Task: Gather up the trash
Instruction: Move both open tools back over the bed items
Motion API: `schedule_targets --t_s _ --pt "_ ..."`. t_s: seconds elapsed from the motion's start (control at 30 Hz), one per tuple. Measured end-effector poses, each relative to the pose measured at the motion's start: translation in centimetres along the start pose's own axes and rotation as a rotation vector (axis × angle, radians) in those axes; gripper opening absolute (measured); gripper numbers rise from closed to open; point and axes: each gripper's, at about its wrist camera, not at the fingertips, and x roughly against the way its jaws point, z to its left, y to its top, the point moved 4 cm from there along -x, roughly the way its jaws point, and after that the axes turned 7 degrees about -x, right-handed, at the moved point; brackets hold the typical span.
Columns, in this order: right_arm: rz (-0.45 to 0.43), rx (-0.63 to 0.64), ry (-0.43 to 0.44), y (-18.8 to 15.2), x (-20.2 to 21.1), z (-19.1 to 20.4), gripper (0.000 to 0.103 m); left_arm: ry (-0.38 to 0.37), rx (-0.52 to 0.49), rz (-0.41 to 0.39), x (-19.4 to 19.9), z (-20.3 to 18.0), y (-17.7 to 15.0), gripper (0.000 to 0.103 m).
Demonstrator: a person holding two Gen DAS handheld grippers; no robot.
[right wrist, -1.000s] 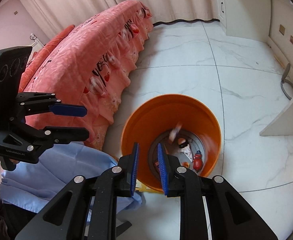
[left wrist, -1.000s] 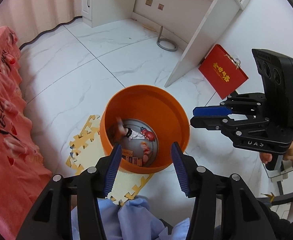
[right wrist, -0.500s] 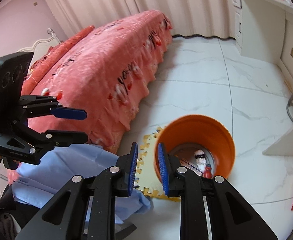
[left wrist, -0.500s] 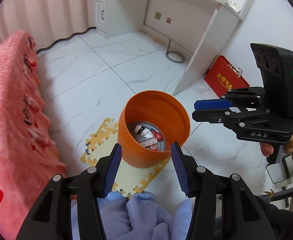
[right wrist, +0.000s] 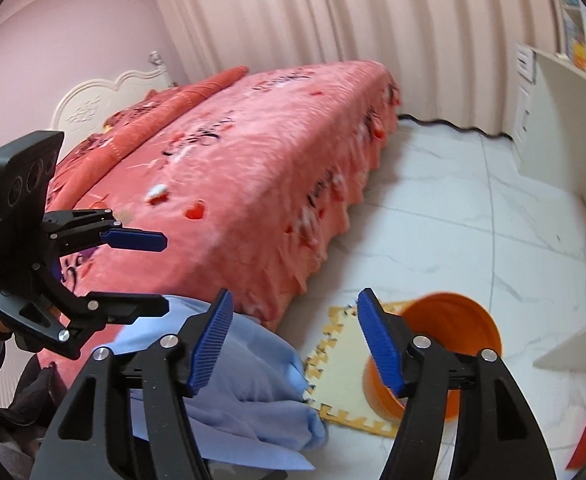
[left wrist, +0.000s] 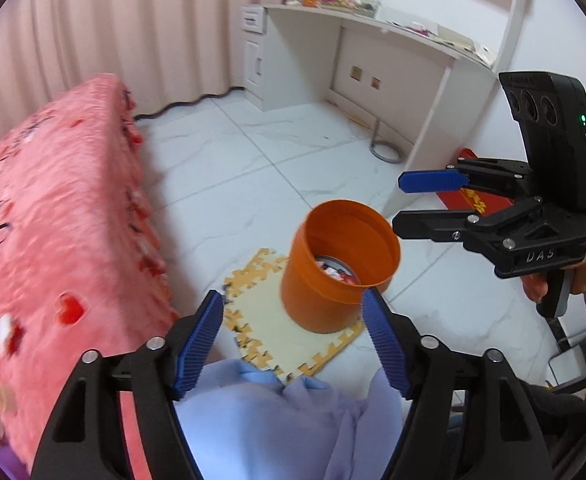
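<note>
1. Both hand-held grippers, left (left wrist: 293, 332) and right (right wrist: 293, 332), we see opening, empty.
2. We find the orange bin (left wrist: 339, 266), trash (left wrist: 335, 272) inside, at frame centre on the foam mat (left wrist: 265, 320).

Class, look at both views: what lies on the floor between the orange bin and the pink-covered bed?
A foam puzzle mat lies between the orange bin and the bed; the bin stands on its edge. Both wrist views show it.

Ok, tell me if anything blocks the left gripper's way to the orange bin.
Nothing visible does. The left gripper hangs above the bin, jaws opening and empty, with only open air between them. The bin's mouth is uncovered. The right gripper is off to the side, not across the path.
</note>
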Motion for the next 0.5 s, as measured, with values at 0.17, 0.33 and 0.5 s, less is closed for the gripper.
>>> schedule_targets --t_s 0.17,0.33,0.5 --pt "0.004 0.055 0.039 0.8 -0.8 4.2 0.073 0.056 0.057 -0.003 2.9 1.8 -2.7 0.080" --pt "0.019 0.127 0.081 1.5 -2.3 9.1 0.075 0.121 0.138 -0.006 5.9 4.1 -6.0 0.080" --pt "0.035 0.195 0.134 2.1 -4.2 14.1 0.078 0.193 0.242 -0.007 8.8 6.8 -9.8 0.086"
